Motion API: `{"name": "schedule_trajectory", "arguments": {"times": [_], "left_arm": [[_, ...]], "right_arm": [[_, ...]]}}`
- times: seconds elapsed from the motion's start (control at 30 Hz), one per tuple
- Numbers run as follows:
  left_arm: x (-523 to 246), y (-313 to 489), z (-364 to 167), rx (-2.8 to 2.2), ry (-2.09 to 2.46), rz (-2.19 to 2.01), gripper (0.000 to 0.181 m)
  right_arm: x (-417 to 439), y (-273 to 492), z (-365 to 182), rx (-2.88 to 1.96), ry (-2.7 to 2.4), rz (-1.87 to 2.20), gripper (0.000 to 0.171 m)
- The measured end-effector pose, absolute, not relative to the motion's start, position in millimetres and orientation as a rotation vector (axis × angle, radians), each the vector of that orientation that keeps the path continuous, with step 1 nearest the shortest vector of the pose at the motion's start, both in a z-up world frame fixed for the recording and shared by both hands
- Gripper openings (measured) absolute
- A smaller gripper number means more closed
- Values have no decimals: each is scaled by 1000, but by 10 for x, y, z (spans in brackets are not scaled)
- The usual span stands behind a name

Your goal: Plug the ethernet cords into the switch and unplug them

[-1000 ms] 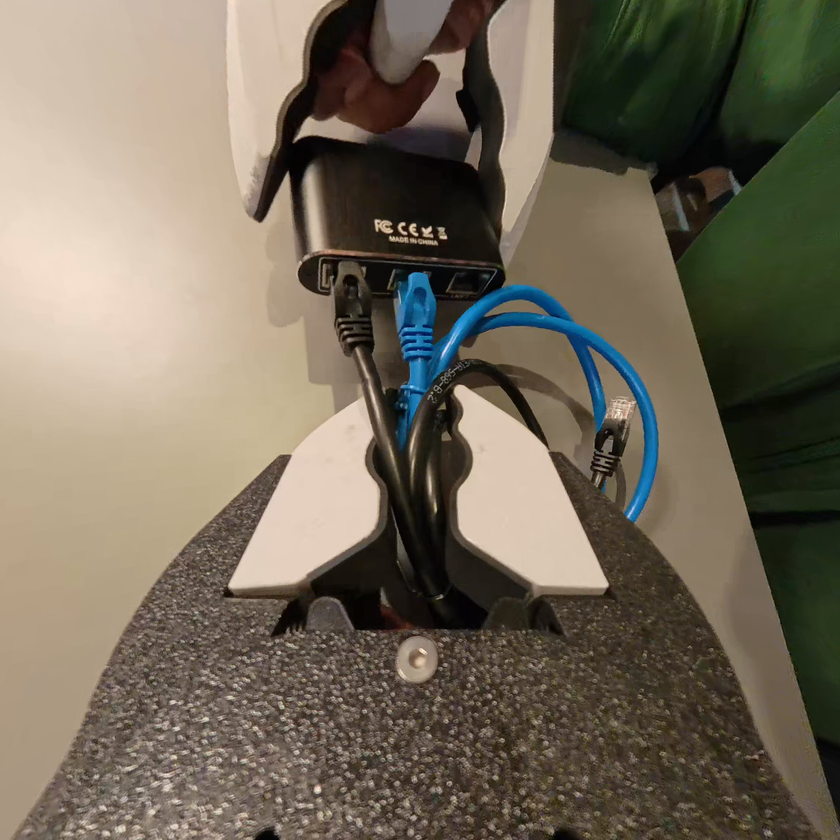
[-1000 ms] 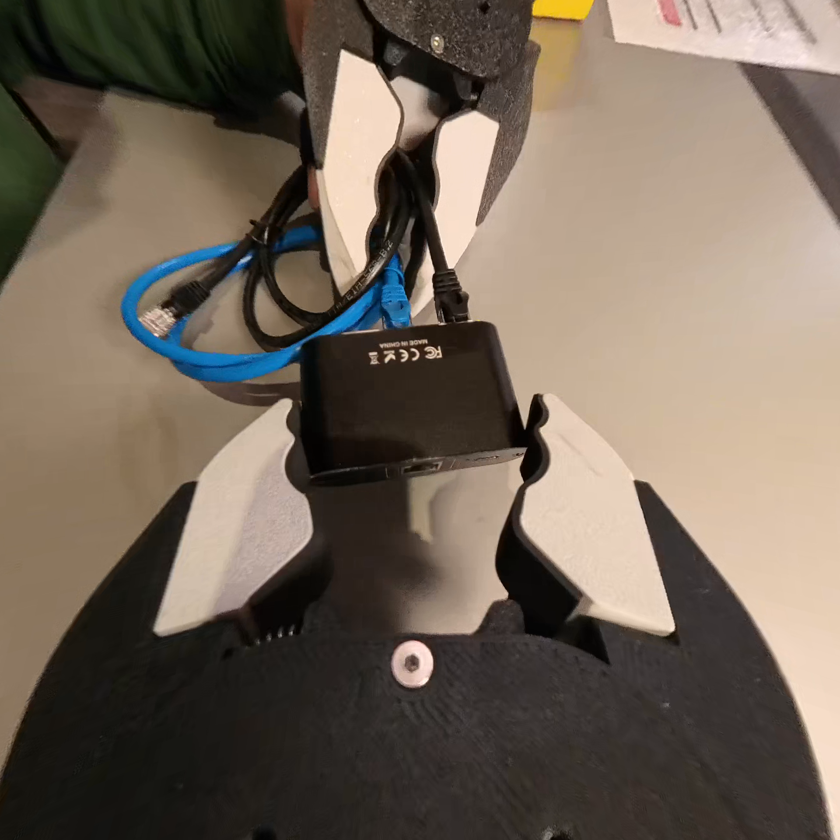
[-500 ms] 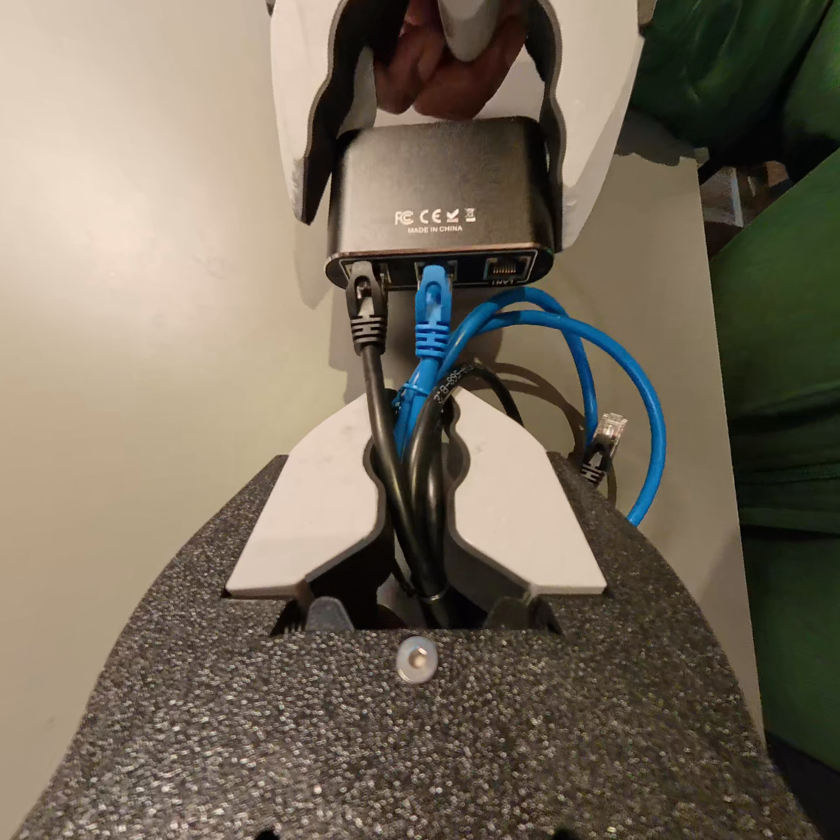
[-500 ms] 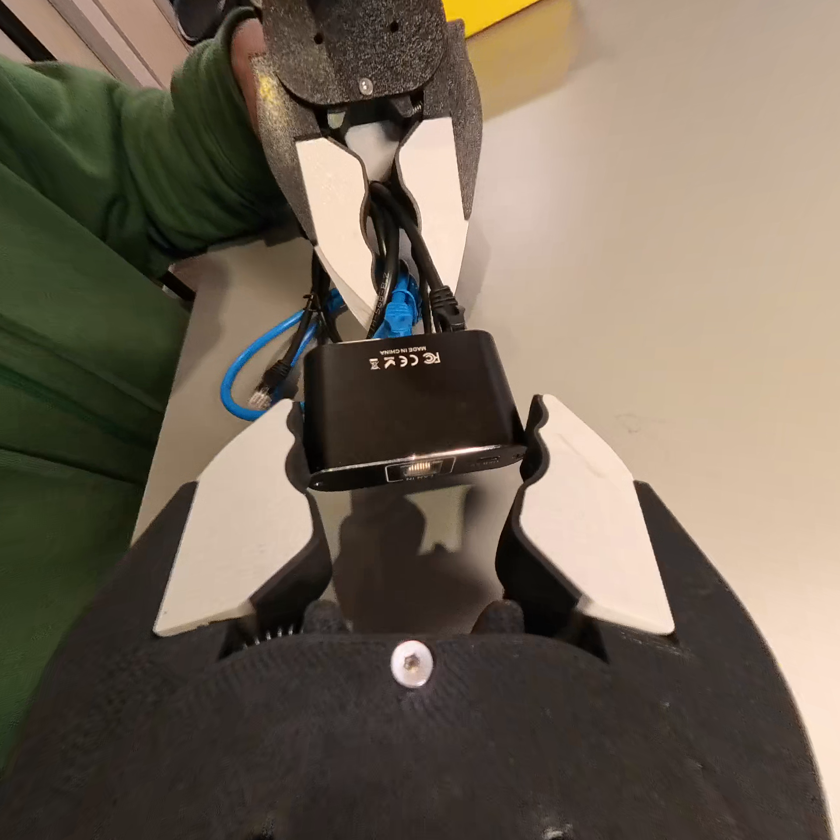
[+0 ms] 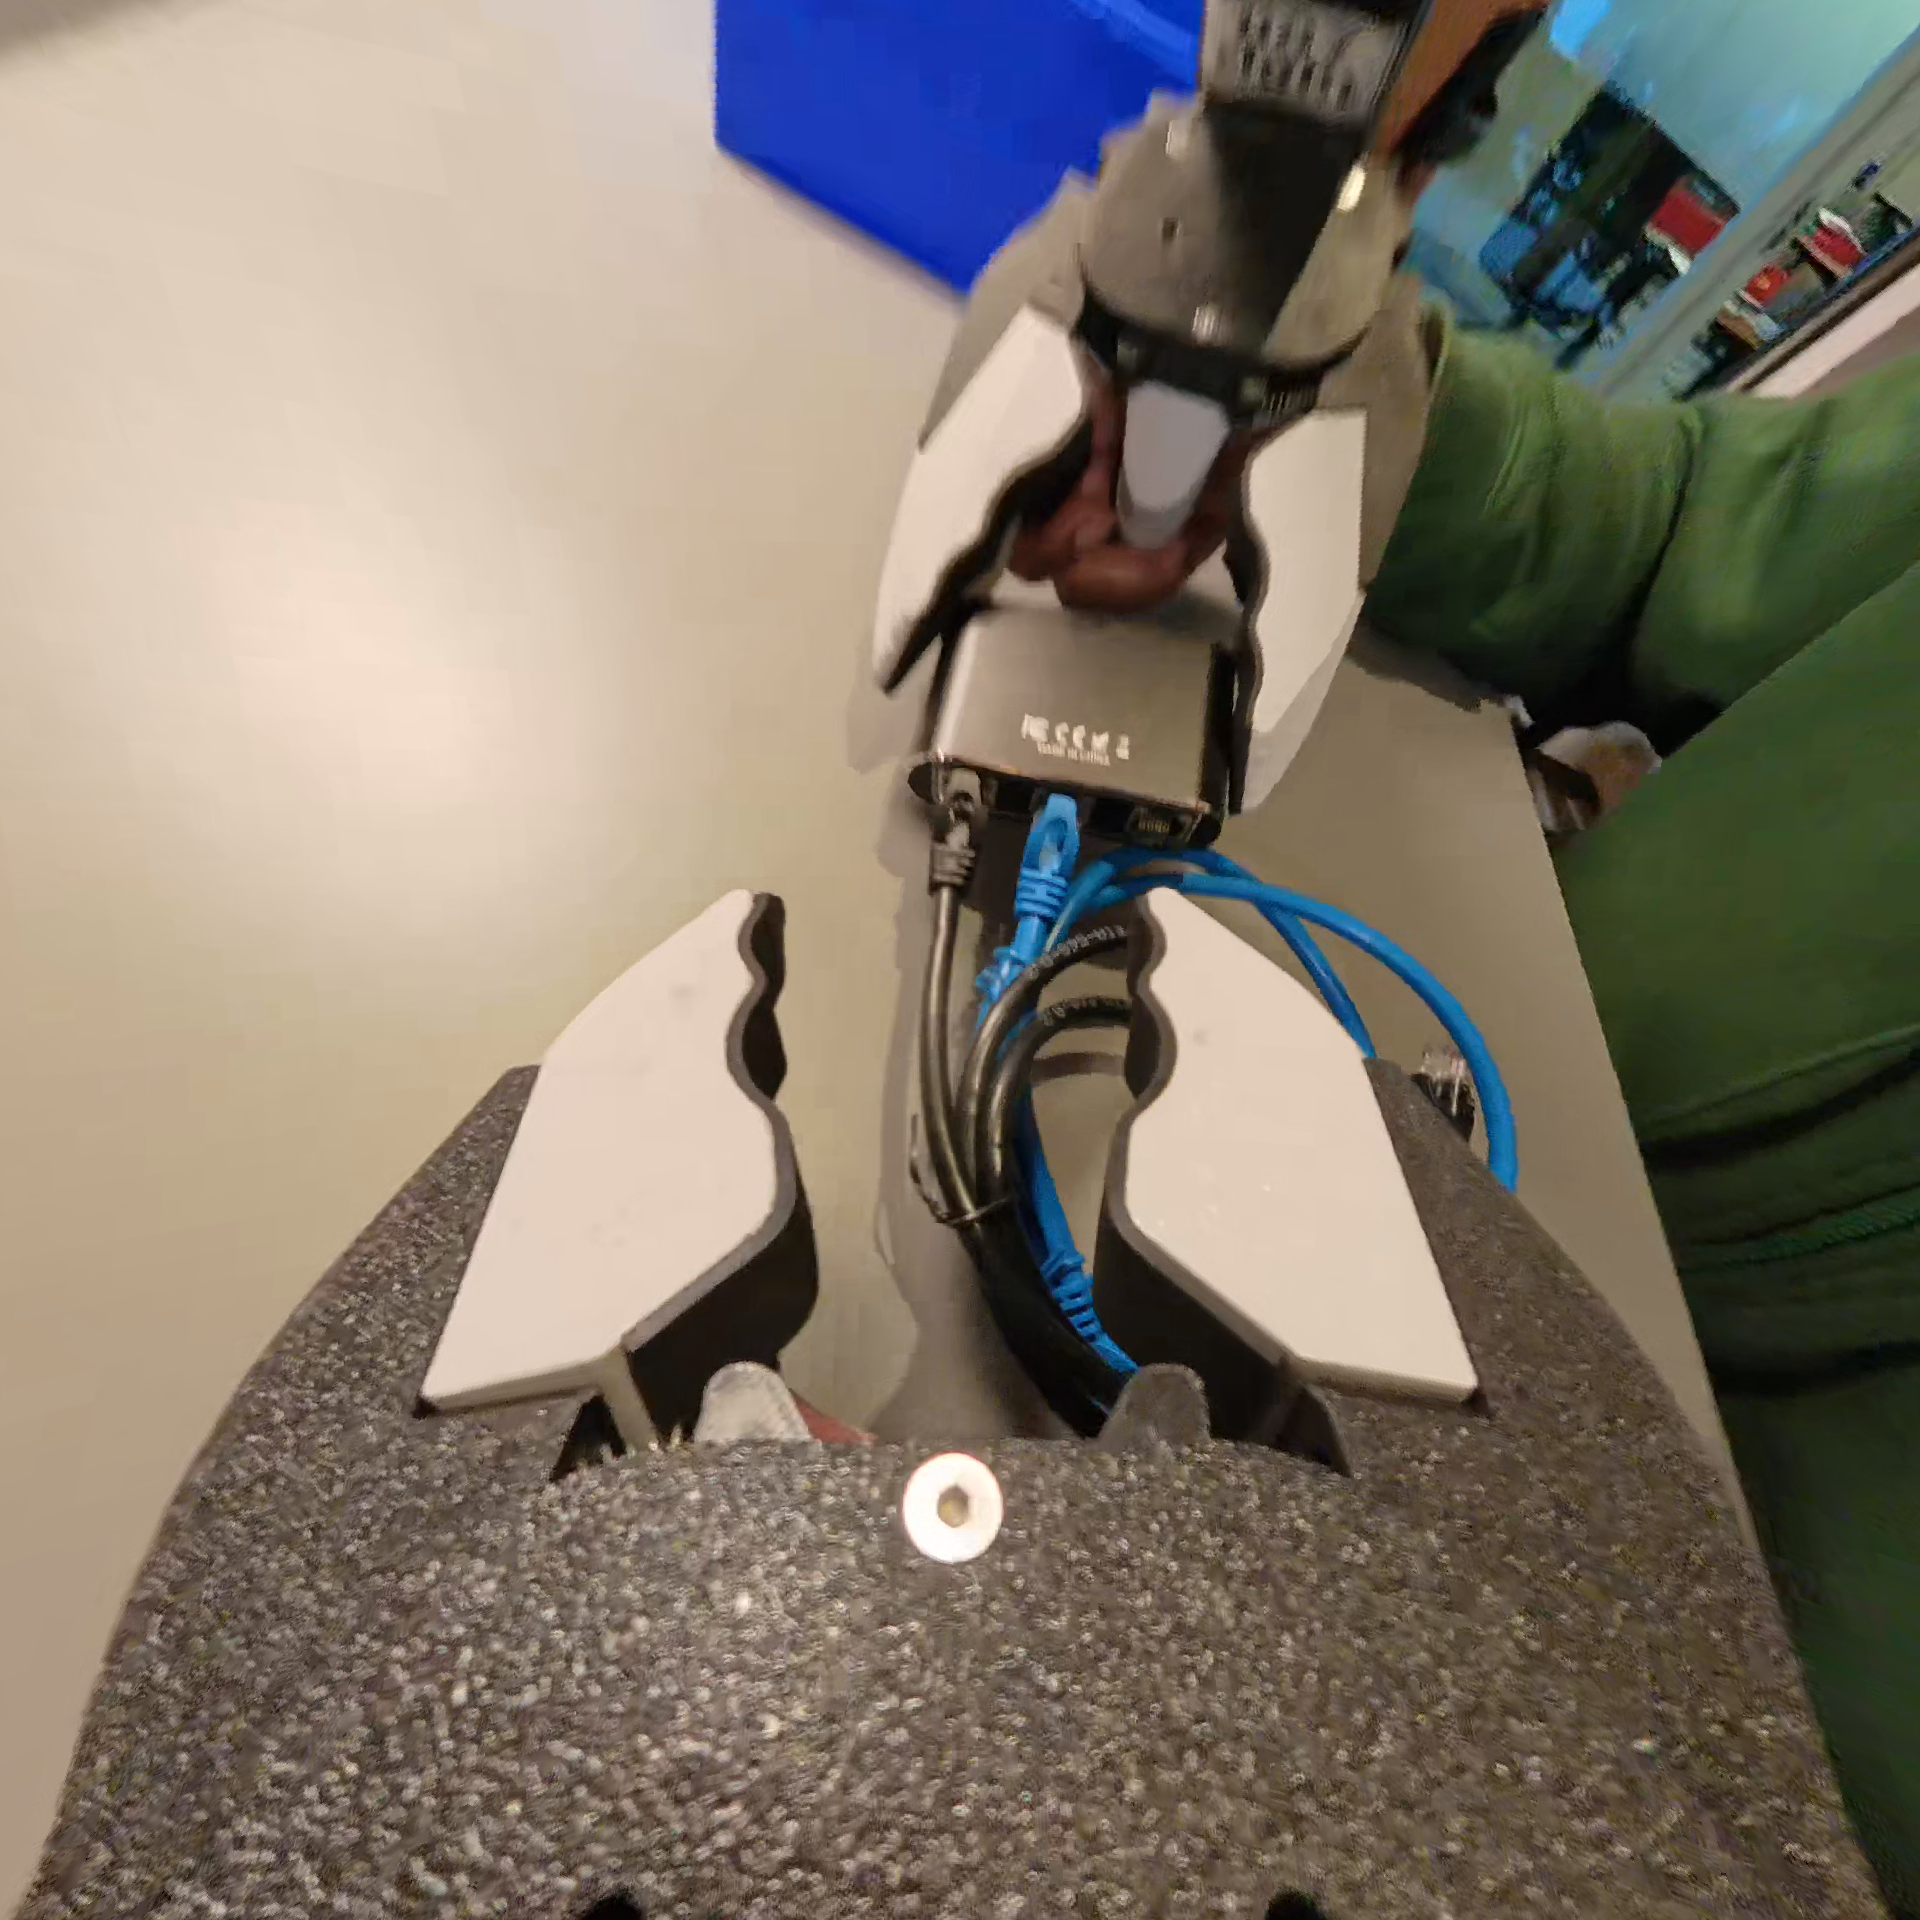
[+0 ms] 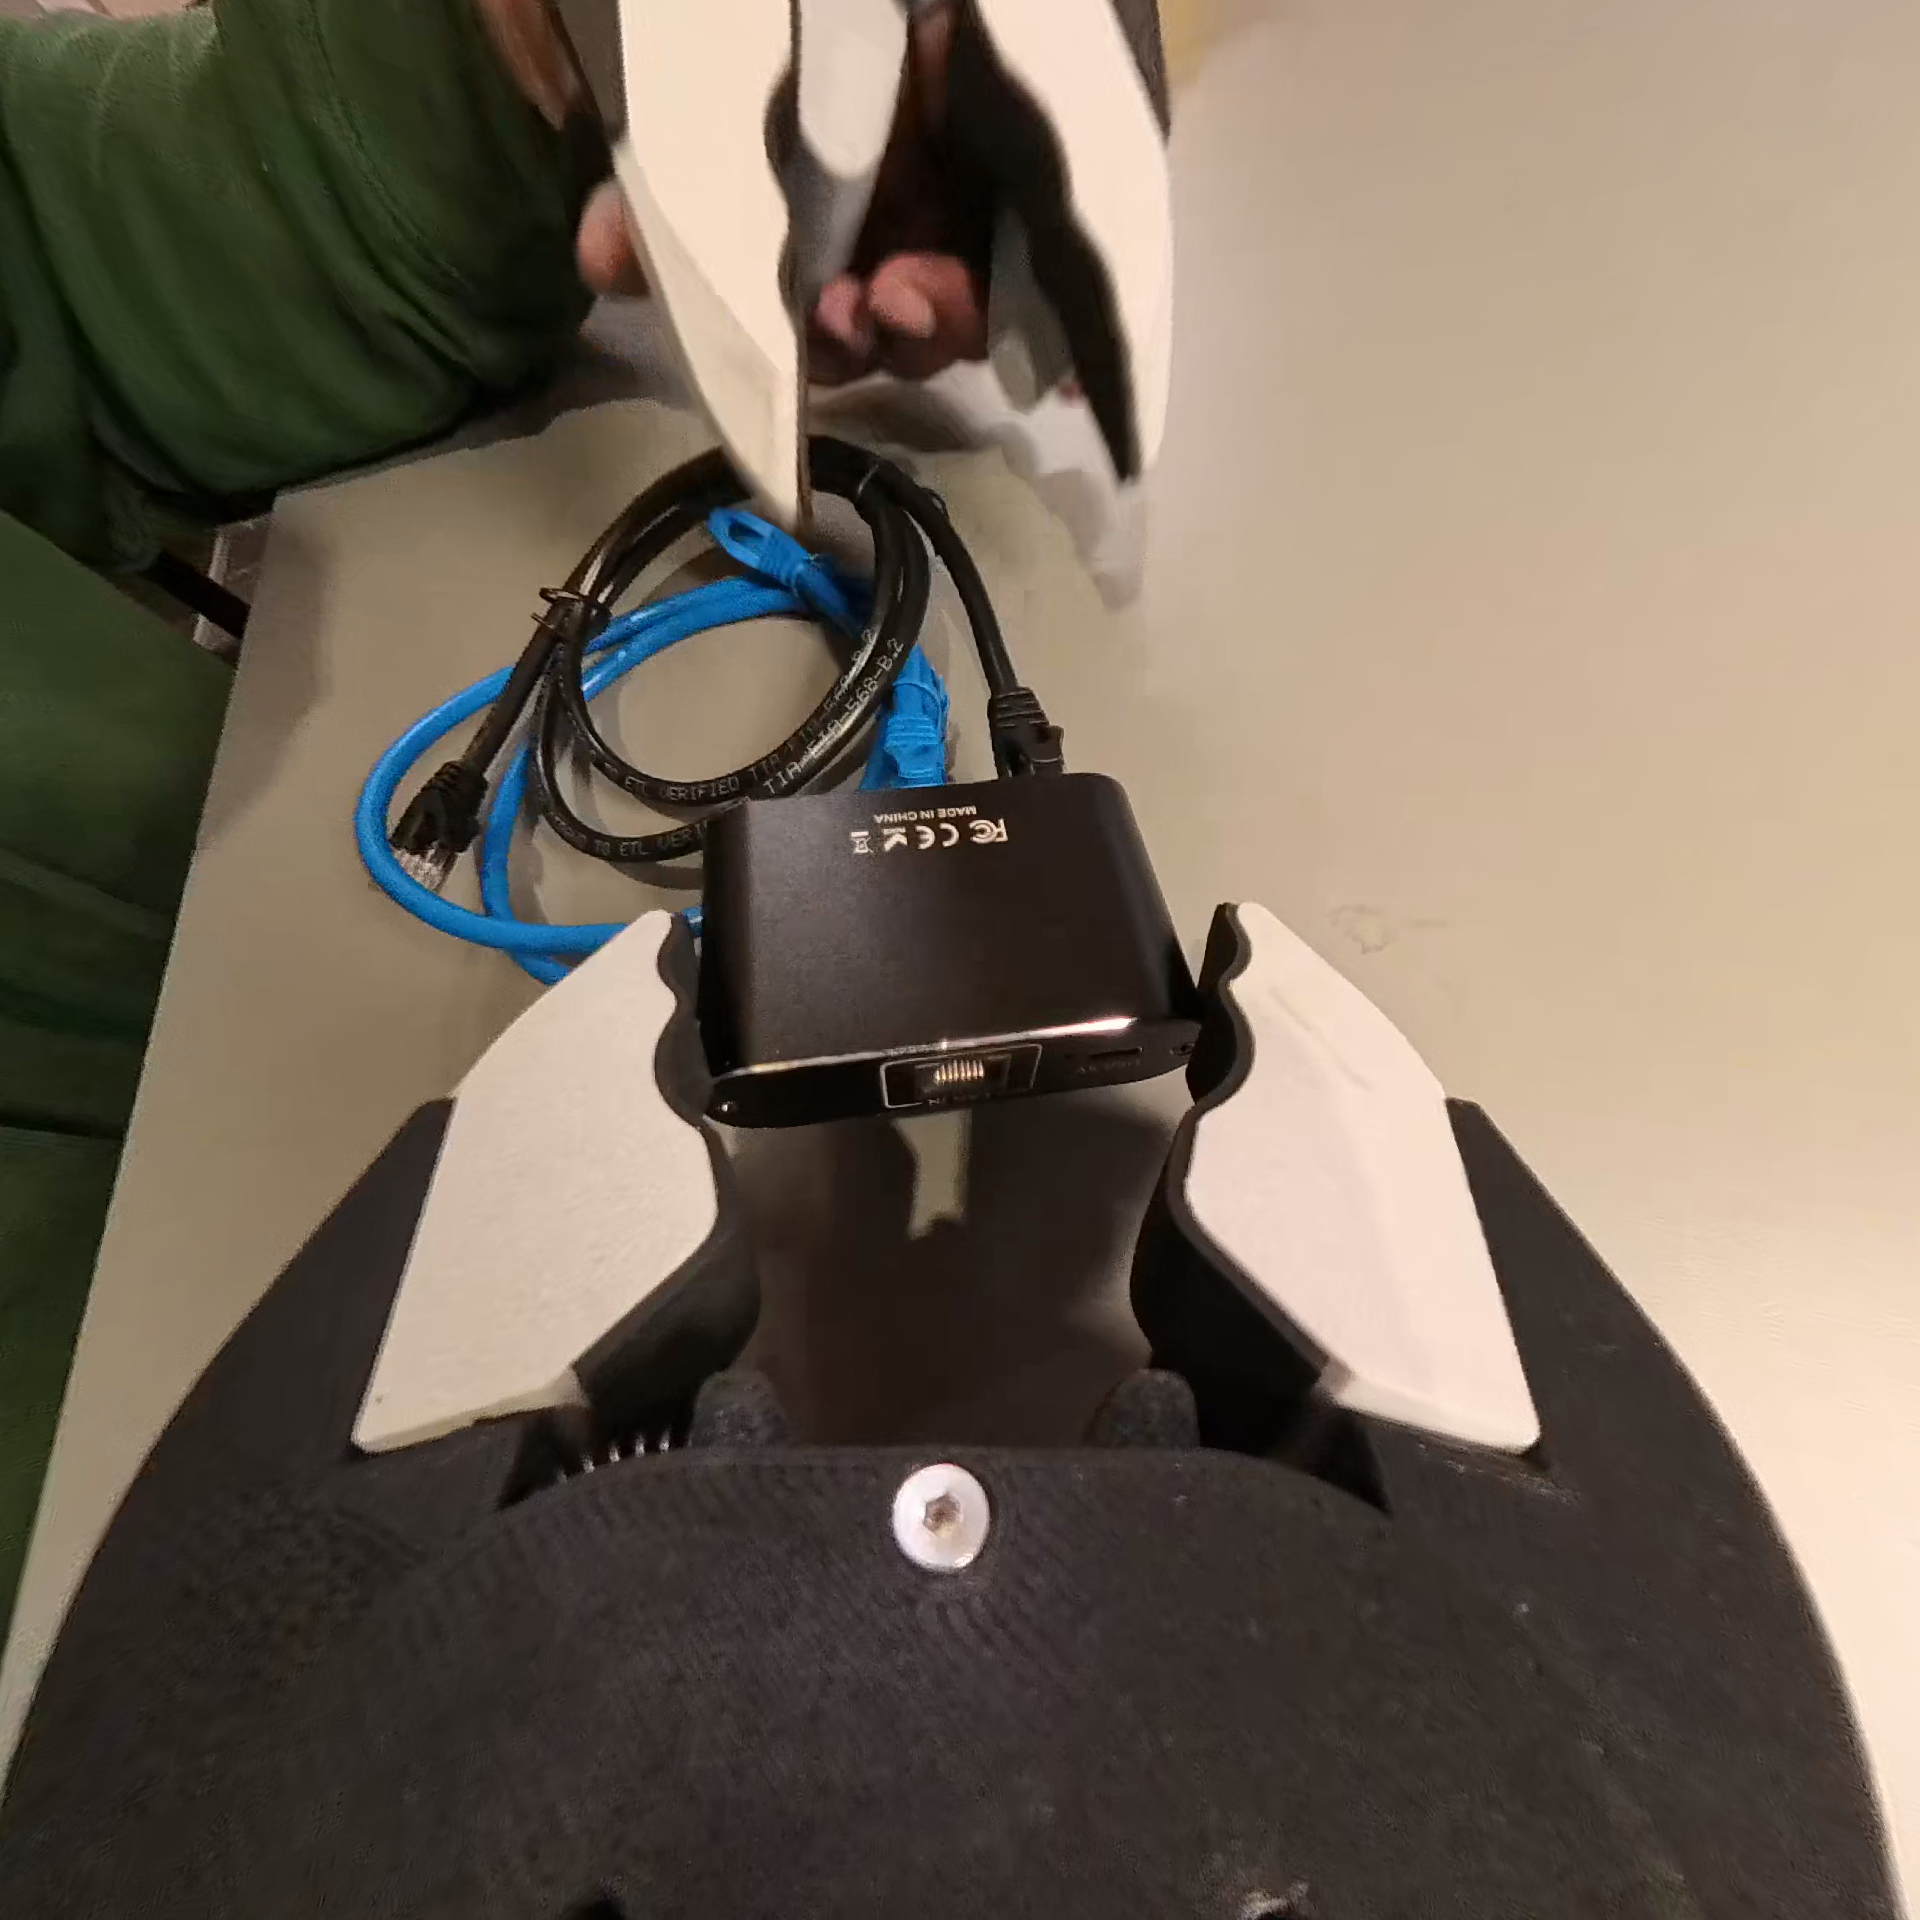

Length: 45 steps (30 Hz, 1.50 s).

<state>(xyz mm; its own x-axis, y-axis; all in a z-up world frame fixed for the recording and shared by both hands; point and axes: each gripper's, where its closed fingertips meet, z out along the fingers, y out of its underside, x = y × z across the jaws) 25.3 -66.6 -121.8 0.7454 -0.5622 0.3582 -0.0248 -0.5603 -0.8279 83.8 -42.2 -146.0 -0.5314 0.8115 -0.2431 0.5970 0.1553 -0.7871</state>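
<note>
The switch [image 6: 940, 925] is a small black box, seen clamped by its two short sides between the fingers [image 6: 582, 1153] of the right gripper [image 6: 948, 997], just off the pale surface [image 6: 1507, 623]. Its long axis is laid across the right wrist view, 9 to 3 o'clock. One port face is pointed back at that camera, at 6 o'clock, and a single empty socket can be made out in it. The opposite port face is pointed away at 12 o'clock, toward the other tool.

On that far face, as shown in the left wrist view, three sockets are lined up. The black cord [image 5: 940, 997] is plugged into the leftmost one, the blue cord [image 5: 1044, 862] into the middle one, and the rightmost is left unfilled.

The left gripper [image 5: 961, 925] is seen spread wide, nothing pinched. Both cords are run loosely down the gap between its fingers [image 5: 644, 1143], nearer the right one.

The rest of the cabling is piled in loose loops on the surface at about 10 o'clock from the switch in the right wrist view. The free black plug [image 6: 436, 816] and the free blue plug [image 6: 764, 545] are left lying there. A green sleeve [image 6: 260, 239] is visible at the surface's edge, and something blue [image 5: 935, 114] is blurred at 12 o'clock in the left view.
</note>
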Motion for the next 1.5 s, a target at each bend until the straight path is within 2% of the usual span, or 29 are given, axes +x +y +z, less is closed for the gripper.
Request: {"name": "schedule_trajectory", "arguments": {"times": [0.23,0.47,0.57,0.7,0.83,1.03,1.1,1.13,1.3,1.5], "left_arm": [[-109,-746,-338,-1728,370,-443,74],[-998,-1930,520,-1696,25,83,59],[-1788,-2687,410,-1866,-281,295,56],[-2554,-3571,-316,-2139,-698,344,55],[-2664,-3673,-769,-2175,-816,187,50],[-2839,-3644,-991,-2228,-858,234,45],[-2879,-3658,-1079,-2281,-861,260,37],[-2886,-3657,-1101,-2299,-845,272,28],[-2870,-3697,-892,-2286,-757,420,17],[-2583,-3581,28,-2180,-316,961,11]], "right_arm": [[850,-411,-1524,-1374,-2220,1297,93],[851,-410,-1530,-1375,-2226,1299,93],[851,-409,-1529,-1375,-2226,1300,92],[853,-411,-1540,-1371,-2232,1283,92],[856,-419,-1562,-1361,-2244,1251,92],[858,-423,-1575,-1356,-2252,1234,92],[859,-423,-1574,-1357,-2252,1237,92],[860,-424,-1575,-1357,-2253,1237,92],[863,-425,-1574,-1354,-2254,1239,92],[865,-427,-1580,-1349,-2260,1230,92]]}}
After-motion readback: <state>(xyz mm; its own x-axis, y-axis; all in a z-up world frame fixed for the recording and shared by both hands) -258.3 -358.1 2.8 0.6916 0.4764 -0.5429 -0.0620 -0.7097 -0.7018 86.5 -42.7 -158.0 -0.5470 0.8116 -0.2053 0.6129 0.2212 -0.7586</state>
